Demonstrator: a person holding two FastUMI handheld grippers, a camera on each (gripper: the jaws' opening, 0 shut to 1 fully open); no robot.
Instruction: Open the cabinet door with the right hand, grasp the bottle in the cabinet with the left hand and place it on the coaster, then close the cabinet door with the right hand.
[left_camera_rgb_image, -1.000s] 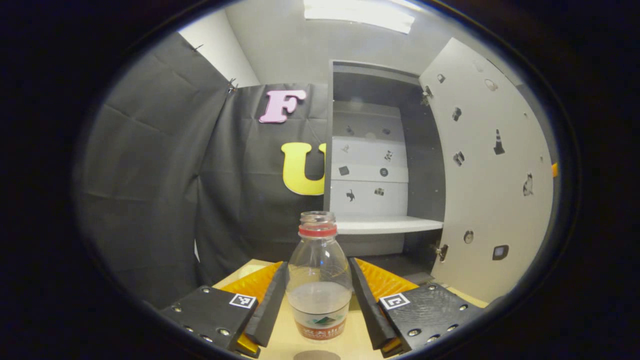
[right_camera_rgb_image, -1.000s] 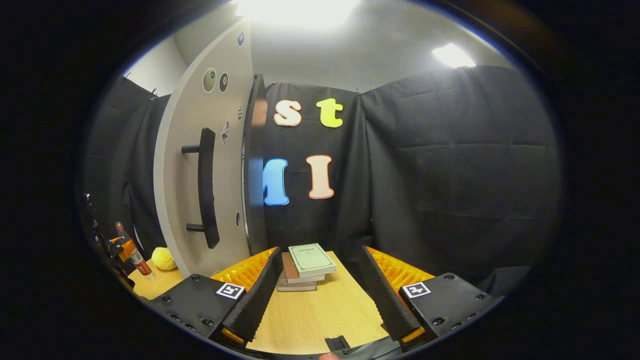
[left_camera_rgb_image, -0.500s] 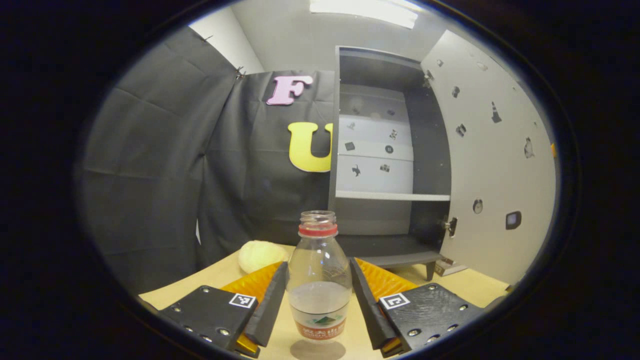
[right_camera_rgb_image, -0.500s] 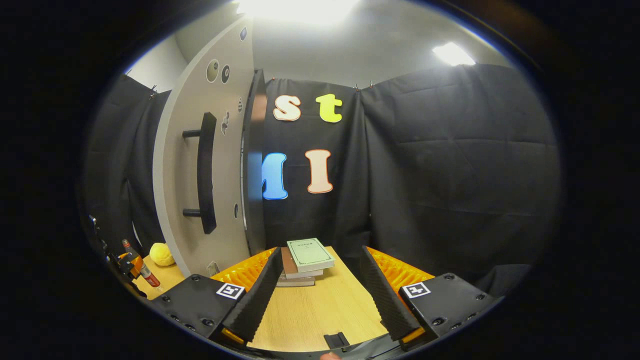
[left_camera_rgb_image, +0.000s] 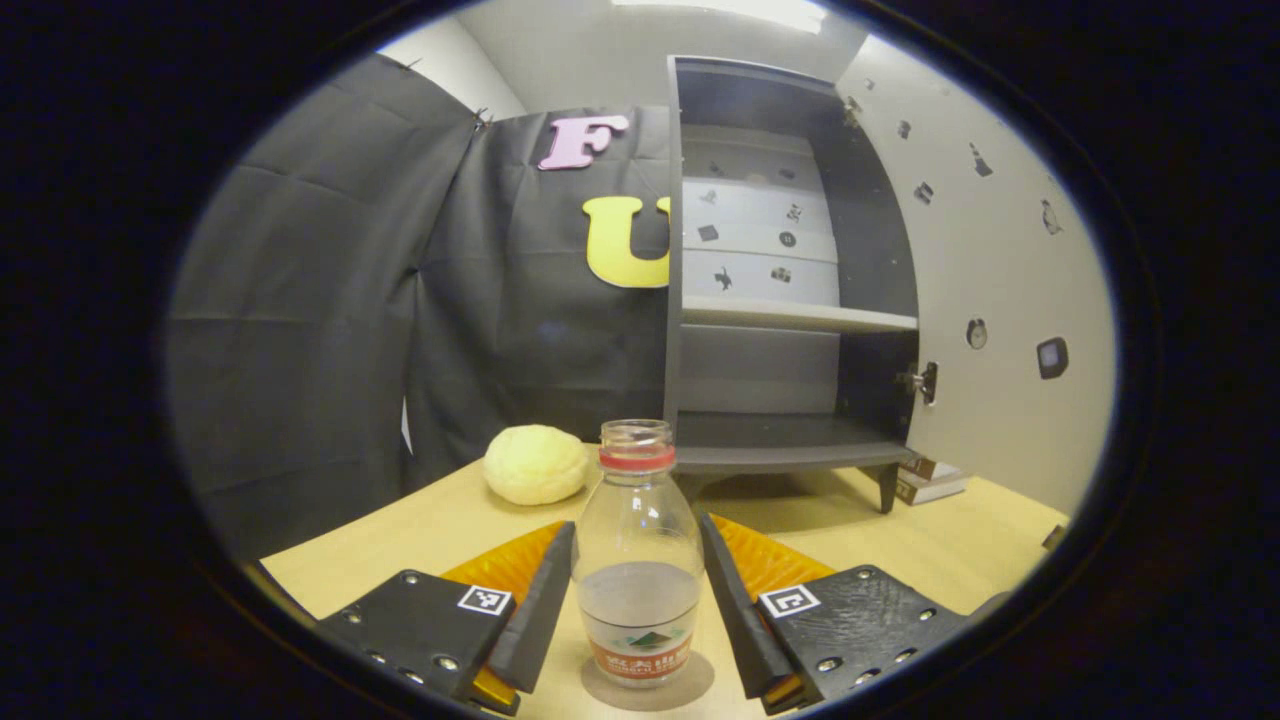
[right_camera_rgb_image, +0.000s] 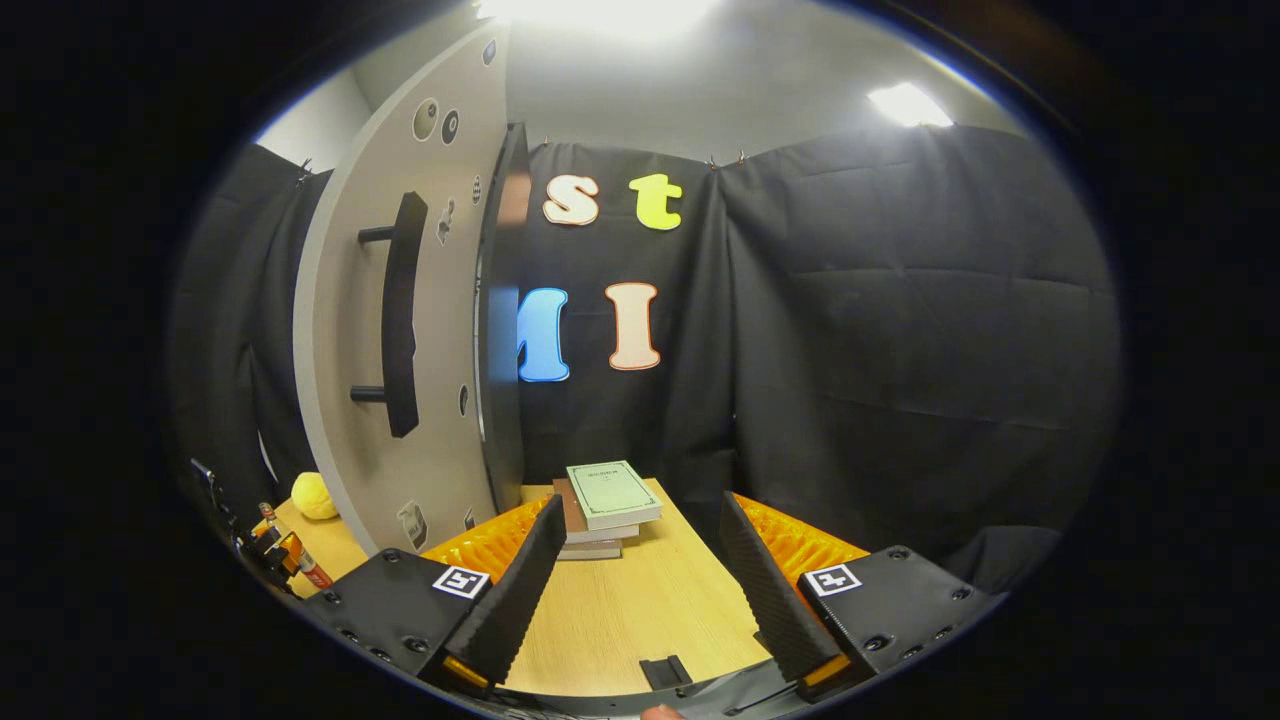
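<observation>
In the left gripper view, the bottle (left_camera_rgb_image: 637, 560) stands upright between the fingers of the left gripper (left_camera_rgb_image: 637, 600), its long axis vertical and its open, red-ringed neck well above the fingertips. Both fingers appear to press on the bottle's lower body, one on each side, so the grip looks closed on it. Under the bottle's base lies the round coaster (left_camera_rgb_image: 690, 688), on the wooden table (left_camera_rgb_image: 420, 530); the base seems to sit on or just over it, though contact cannot be told. Judged from this, the placing step is nearly done, and what is left is to let go and draw straight back without tipping the bottle. Behind the bottle stands the open cabinet (left_camera_rgb_image: 780, 330), its shelves bare, with the cabinet door (left_camera_rgb_image: 1000, 300) swung out on the bottle's right. A pale yellow round thing (left_camera_rgb_image: 536, 464) lies on the table behind and to the left of the bottle, near but apart from it.

In the right gripper view, the right gripper (right_camera_rgb_image: 635, 590) holds nothing, its fingers spread wide over bare table. The cabinet door lies ahead and to the left of those fingers, its dark vertical handle (right_camera_rgb_image: 400, 315) facing them, so this hand is the nearer one for closing. A stack of books (right_camera_rgb_image: 605, 505) lies just past the fingertips, right of the door's edge, and could obstruct a low reach.
</observation>
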